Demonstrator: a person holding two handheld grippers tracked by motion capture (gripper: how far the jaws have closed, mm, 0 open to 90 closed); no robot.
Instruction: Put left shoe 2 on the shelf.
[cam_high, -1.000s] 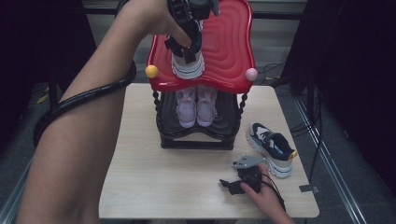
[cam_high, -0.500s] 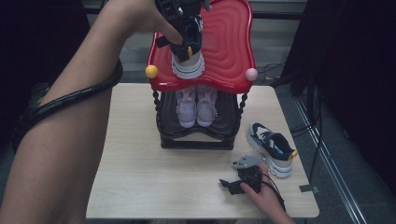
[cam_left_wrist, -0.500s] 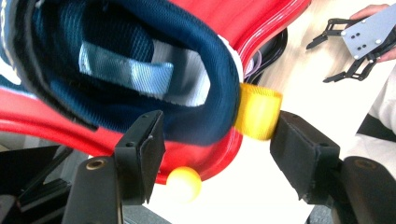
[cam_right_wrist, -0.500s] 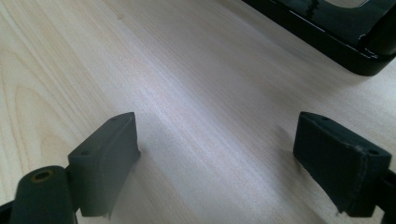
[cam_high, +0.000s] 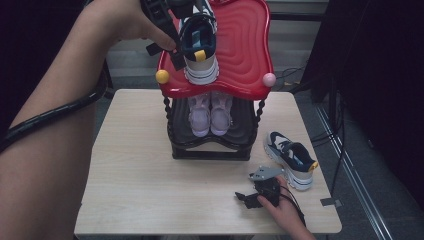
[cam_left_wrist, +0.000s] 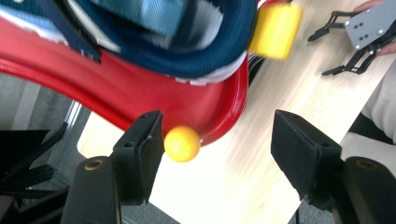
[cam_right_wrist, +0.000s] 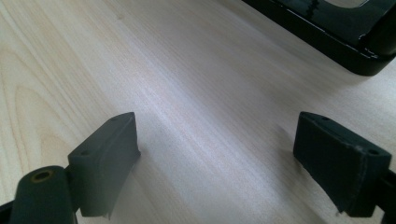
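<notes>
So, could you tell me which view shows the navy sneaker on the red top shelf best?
The high view: the navy sneaker shows whole, heel toward the camera. The left gripper view catches its blurred heel; the right gripper view looks at the table.

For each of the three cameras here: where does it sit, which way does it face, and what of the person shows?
High view: above the table, looking forward and down; both forearms, right gripper.
Left gripper view: rides the left gripper, open jaws facing the red shelf edge and navy sneaker.
Right gripper view: low, open jaws over tabletop.
Shared: high and left gripper views show sneaker, yellow knob.
</notes>
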